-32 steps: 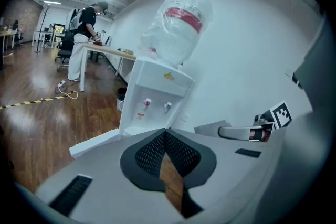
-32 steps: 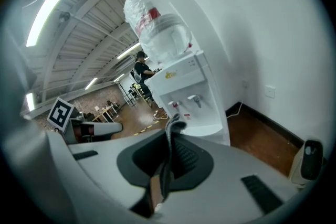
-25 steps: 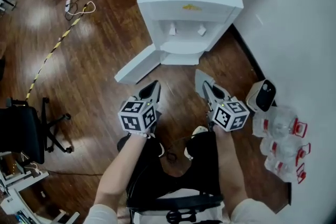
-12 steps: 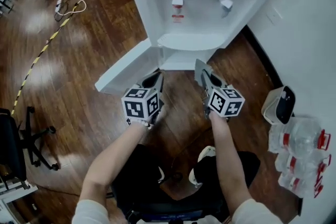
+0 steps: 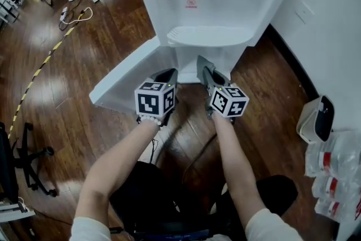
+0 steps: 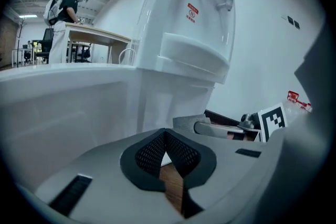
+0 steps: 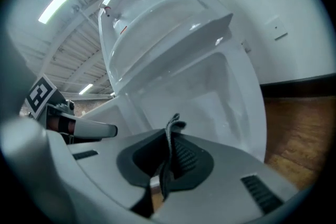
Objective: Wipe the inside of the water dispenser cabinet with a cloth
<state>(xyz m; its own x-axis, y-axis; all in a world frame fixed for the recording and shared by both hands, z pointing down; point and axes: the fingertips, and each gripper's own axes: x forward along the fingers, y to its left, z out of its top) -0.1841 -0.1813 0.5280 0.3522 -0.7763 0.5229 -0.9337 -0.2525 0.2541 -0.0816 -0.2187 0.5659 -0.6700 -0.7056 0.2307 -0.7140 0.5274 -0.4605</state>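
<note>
A white water dispenser (image 5: 217,3) stands ahead against the wall, its lower cabinet door (image 5: 127,82) swung open to the left. My right gripper (image 5: 205,72) is shut on a thin grey cloth (image 5: 201,61), just in front of the cabinet opening below the drip tray (image 5: 206,36). In the right gripper view the cloth (image 7: 171,131) sticks up between the closed jaws of the right gripper (image 7: 169,140). My left gripper (image 5: 168,74) hovers beside the door, shut and holding nothing. In its own view the left gripper (image 6: 166,137) faces the door (image 6: 63,107) and dispenser (image 6: 184,60).
Dark wood floor all round. A yellow-black cord (image 5: 42,65) and a chair base (image 5: 28,161) lie at the left. By the right wall sit a white-and-black device (image 5: 317,118) and plastic bottles (image 5: 333,172). A person (image 6: 63,8) stands at a far desk.
Both grippers have moved forward toward the dispenser's base, and the right one has drawn in toward the left. The dispenser now looms larger and nearer in the head view.
</note>
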